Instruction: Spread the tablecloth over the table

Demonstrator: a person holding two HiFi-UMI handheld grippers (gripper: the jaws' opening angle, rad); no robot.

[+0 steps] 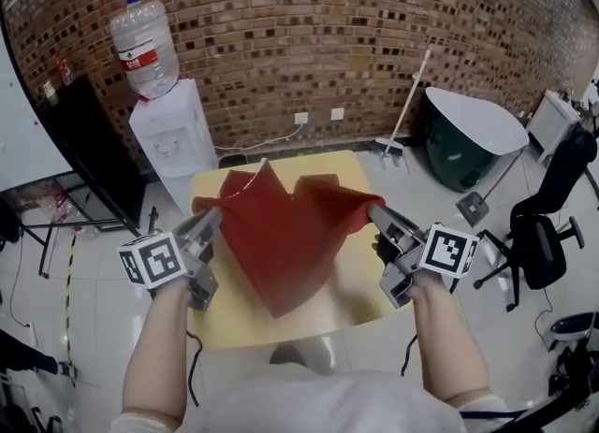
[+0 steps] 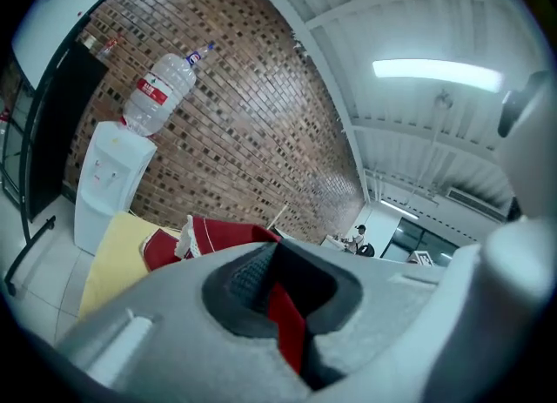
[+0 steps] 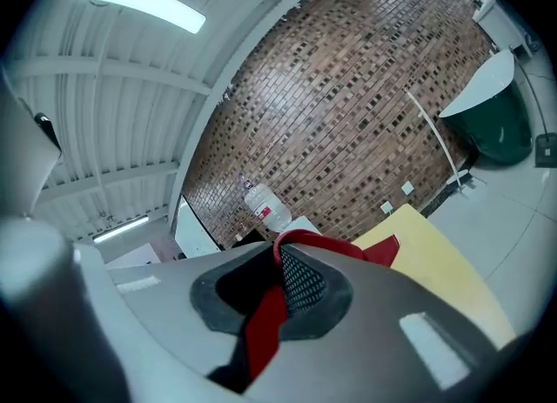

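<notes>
A red tablecloth point(image 1: 281, 239) hangs in the air above a square yellow table point(image 1: 346, 305), sagging to a point in the middle. My left gripper point(image 1: 213, 219) is shut on the cloth's left corner, and my right gripper point(image 1: 376, 211) is shut on its right corner. In the left gripper view a strip of red tablecloth point(image 2: 285, 323) is pinched between the jaws of the left gripper point(image 2: 280, 281), with more cloth and the yellow table point(image 2: 117, 258) beyond. The right gripper view shows the red tablecloth point(image 3: 261, 327) clamped the same way in the right gripper point(image 3: 283, 284).
A white water dispenser point(image 1: 173, 141) with a bottle stands behind the table's far left, against the brick wall. A green and white bin point(image 1: 468, 137) and a mop point(image 1: 407, 108) stand at the back right. A black office chair point(image 1: 547, 225) is at the right.
</notes>
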